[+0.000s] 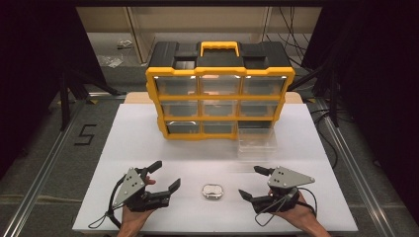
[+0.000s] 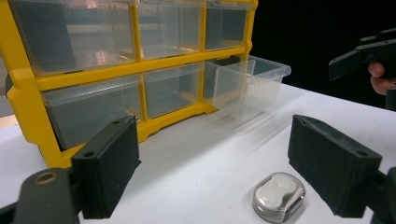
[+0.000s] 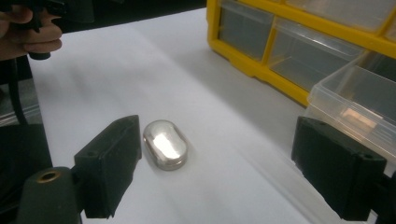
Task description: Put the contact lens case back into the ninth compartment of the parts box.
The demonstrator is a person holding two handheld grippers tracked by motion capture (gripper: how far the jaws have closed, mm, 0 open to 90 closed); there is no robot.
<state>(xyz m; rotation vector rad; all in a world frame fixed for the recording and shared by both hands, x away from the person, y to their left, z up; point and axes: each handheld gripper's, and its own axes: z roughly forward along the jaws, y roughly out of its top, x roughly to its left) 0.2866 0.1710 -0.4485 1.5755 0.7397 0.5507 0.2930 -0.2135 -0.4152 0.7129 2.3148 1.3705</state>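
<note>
Item: small silver case (image 1: 212, 191) on white table (image 1: 148, 143), between wide-open left gripper (image 1: 165, 176) and wide-open right gripper (image 1: 257, 182); best gripped squarely across its short sides, bound likely for pulled-out clear drawer (image 1: 257, 140).

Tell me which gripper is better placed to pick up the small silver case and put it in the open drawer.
Right, probably. The right gripper and left gripper both sit open, flanking the silver case, but the pulled-out drawer is at the organizer's bottom right, on the right gripper's side.

Yellow organizer (image 1: 220, 94), seemingly empty drawers.
</note>
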